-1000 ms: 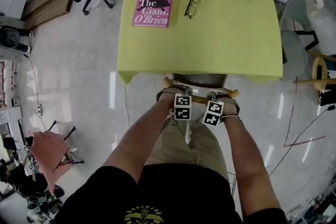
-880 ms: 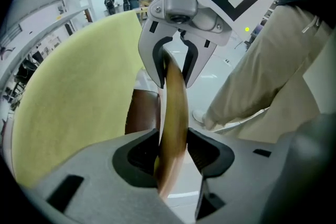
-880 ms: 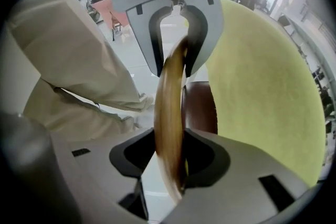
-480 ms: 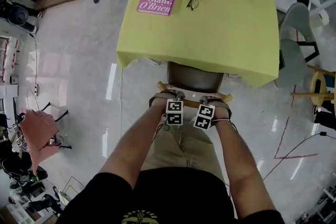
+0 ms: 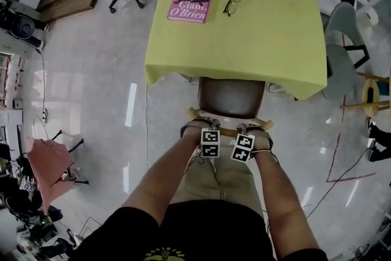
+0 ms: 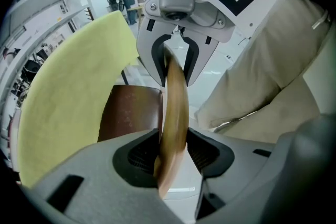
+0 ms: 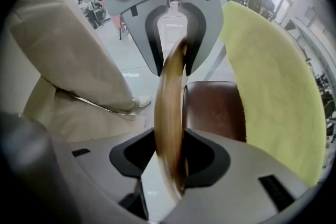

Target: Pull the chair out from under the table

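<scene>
Your left tongs (image 6: 170,152) and right tongs (image 7: 170,157) both clamp the chair rail (image 6: 176,97); stiff, likely light; pull evenly.

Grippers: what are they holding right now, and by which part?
Both the left gripper and the right gripper clamp the chair by its curved wooden back rail.

You've drawn the chair (image 5: 233,108) farther out from under the worktop (image 5: 269,40).
A second ago only a sliver of its brown seat (image 5: 230,93) showed just beyond your left claw (image 5: 204,126) and right claw (image 5: 251,128). Now most of that seat lies bare ahead of both claws, between them and the yellow edge. The wooden back rail (image 5: 230,131) has come back with the claws, and the worktop's near edge, once just ahead of them, now stands well apart.
</scene>
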Demonstrator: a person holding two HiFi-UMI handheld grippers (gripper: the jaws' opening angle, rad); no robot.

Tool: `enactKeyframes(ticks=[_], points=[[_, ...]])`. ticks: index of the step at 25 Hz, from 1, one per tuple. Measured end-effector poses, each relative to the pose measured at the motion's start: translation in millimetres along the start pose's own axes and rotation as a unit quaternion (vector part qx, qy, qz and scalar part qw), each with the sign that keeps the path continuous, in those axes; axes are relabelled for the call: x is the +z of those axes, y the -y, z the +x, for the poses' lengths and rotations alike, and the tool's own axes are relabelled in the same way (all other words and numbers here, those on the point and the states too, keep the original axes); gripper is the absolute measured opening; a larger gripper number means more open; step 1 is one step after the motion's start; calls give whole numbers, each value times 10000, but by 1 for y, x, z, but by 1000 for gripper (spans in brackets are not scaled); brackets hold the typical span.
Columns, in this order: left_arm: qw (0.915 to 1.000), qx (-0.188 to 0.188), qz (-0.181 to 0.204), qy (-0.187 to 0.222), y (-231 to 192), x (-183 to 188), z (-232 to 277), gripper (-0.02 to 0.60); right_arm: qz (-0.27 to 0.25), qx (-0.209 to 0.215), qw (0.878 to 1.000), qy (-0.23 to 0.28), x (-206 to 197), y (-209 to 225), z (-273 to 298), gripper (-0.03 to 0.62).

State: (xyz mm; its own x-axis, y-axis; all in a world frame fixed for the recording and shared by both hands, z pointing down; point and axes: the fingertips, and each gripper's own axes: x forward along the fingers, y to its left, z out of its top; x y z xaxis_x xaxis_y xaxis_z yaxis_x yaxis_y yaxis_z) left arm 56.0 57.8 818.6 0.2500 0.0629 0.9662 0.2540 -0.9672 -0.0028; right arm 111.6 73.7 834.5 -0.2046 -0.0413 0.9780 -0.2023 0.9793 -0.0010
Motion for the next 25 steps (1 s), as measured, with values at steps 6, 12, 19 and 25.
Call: enactKeyframes(ticks=[6, 12, 19, 25], points=[[9999, -110, 131, 0, 28, -13, -3, 164, 206, -31, 9998, -27, 15, -29, 3, 160], [9995, -143, 286, 72, 46, -16, -6, 164, 426, -84, 9990, -97, 21, -49, 3, 161], [9984, -274, 482, 55, 75, -19, -4, 163, 487, -113, 9986, -145, 23, -76, 6, 161], [9984, -355, 433, -36, 108, -13, -1, 160, 336, -32, 9994, -115, 19, -107, 6, 160]])
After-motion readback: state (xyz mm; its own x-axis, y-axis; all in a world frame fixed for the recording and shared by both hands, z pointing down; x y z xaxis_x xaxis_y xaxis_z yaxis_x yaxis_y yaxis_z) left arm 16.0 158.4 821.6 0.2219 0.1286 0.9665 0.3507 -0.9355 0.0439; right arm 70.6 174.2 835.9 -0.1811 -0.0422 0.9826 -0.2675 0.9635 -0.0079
